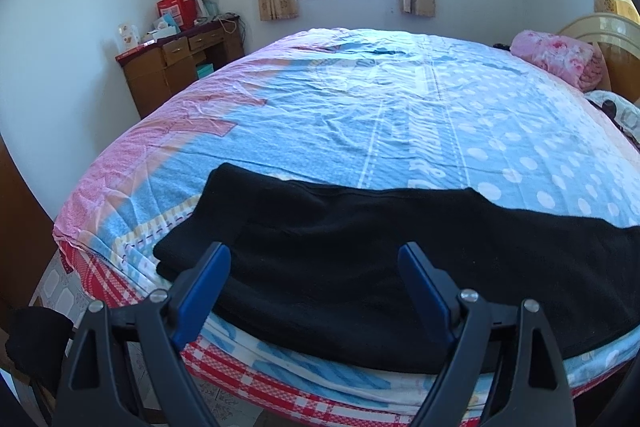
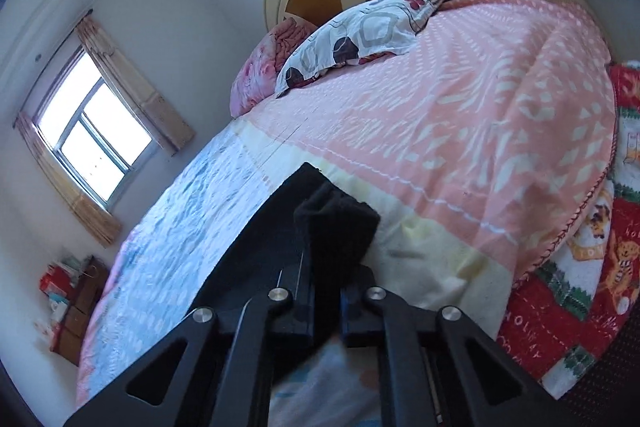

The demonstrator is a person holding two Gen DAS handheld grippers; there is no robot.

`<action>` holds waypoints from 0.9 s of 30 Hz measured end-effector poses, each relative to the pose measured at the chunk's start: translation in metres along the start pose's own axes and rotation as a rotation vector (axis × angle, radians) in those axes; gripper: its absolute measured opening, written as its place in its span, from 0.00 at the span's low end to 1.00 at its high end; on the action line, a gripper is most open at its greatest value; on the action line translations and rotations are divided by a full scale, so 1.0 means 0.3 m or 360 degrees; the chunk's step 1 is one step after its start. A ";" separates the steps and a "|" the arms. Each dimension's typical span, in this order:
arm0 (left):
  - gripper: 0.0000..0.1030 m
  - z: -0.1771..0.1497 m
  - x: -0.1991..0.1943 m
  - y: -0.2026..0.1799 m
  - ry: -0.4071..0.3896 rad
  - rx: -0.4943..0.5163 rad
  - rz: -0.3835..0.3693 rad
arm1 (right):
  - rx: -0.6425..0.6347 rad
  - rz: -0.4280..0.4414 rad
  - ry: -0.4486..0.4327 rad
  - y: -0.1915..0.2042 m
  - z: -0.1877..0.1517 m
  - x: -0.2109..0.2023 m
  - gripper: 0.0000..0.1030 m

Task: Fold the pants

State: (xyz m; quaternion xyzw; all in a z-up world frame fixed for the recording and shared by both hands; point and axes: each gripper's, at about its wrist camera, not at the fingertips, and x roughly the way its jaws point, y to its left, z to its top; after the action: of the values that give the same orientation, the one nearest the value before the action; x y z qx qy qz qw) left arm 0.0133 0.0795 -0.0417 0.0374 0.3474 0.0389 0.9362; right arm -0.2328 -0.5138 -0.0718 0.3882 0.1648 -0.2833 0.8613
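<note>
The left gripper (image 1: 314, 259) hovers with its blue fingers (image 1: 208, 287) spread wide, empty, over black pants (image 1: 360, 255) lying across the bed (image 1: 360, 115) edge. The right gripper (image 2: 325, 291) pinches a pants end at 12 o'clock; its fingertips are buried in cloth.

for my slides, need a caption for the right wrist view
Right gripper pinching one end of the black pants on the bed.
</note>
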 end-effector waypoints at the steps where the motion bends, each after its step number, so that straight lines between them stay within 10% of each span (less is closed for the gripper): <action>1: 0.86 -0.002 0.001 -0.006 0.0002 0.0011 -0.0010 | -0.0010 -0.0016 0.0005 0.006 0.002 -0.001 0.08; 11: 0.86 -0.027 0.022 -0.050 0.0050 0.0087 -0.0088 | -0.0412 0.0103 -0.0115 0.281 -0.024 -0.084 0.07; 22: 0.86 -0.057 0.058 -0.073 0.0138 0.0105 -0.0119 | -0.0244 0.0105 -0.0101 0.177 -0.047 -0.085 0.07; 27: 0.86 -0.062 0.053 -0.088 0.0131 0.0125 -0.0133 | -0.0555 0.0232 -0.0121 0.364 -0.099 -0.133 0.07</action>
State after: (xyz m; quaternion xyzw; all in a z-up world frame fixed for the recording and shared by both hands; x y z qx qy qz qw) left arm 0.0143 0.0556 -0.0687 0.0581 0.3880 -0.0124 0.9198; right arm -0.1988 -0.4180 -0.0081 0.2330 0.1502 -0.2017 0.9394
